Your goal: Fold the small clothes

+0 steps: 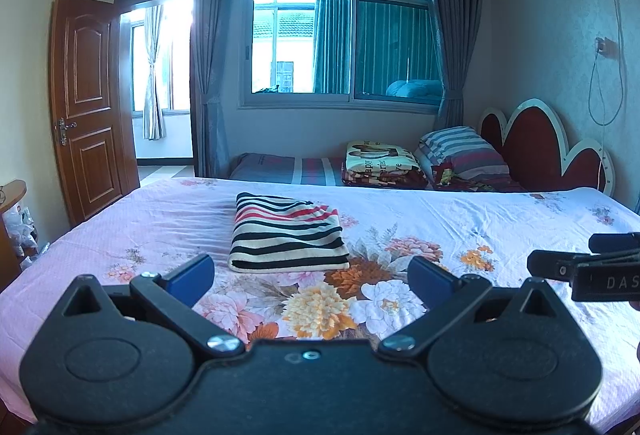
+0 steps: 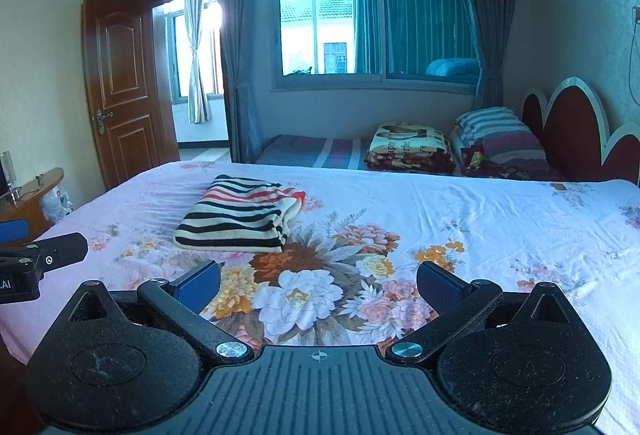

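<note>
A small striped garment (image 1: 287, 235), cream with black and red bands, lies folded into a neat rectangle on the floral bed sheet (image 1: 460, 231). In the right wrist view the striped garment (image 2: 242, 215) sits ahead and to the left on the sheet (image 2: 480, 219). My left gripper (image 1: 311, 277) hovers open above the sheet just short of the garment, nothing between its blue pads. My right gripper (image 2: 318, 287) is open too, over the flower print, empty. Each gripper shows at the edge of the other's view.
A second bed beyond holds a folded blanket (image 1: 382, 163), striped pillows (image 1: 460, 151) and a red headboard (image 1: 536, 143). A brown door (image 1: 86, 103) stands open at the left beside a wooden desk (image 2: 32, 195). A curtained window fills the far wall.
</note>
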A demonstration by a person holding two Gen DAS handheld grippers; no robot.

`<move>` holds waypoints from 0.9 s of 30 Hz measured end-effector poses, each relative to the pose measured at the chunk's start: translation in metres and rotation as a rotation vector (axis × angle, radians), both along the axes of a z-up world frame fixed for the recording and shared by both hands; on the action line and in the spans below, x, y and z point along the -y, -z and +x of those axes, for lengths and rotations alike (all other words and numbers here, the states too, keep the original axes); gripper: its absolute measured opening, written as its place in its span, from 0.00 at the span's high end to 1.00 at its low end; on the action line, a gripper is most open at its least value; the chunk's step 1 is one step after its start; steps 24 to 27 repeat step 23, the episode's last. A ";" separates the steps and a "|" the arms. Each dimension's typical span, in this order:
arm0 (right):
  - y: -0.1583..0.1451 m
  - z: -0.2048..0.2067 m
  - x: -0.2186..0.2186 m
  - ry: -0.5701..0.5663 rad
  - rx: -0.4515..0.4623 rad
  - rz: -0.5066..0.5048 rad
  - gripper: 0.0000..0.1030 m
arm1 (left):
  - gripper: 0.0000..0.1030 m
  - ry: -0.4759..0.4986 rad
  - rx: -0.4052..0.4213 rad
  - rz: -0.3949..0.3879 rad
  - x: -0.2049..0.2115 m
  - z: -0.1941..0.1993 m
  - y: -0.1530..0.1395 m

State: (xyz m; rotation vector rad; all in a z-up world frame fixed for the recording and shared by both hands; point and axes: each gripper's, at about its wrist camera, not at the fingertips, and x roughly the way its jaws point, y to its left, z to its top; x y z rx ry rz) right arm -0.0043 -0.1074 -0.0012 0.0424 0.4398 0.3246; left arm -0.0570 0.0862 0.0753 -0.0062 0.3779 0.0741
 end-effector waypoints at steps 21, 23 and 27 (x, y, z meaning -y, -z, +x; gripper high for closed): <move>-0.001 0.006 0.000 -0.021 0.003 -0.006 0.00 | 0.02 0.007 0.006 0.020 0.007 0.004 0.001; -0.001 0.006 -0.002 -0.026 0.006 -0.008 0.00 | 0.01 0.005 0.004 0.019 0.007 0.004 0.002; -0.001 0.006 -0.002 -0.026 0.006 -0.008 0.00 | 0.01 0.005 0.004 0.019 0.007 0.004 0.002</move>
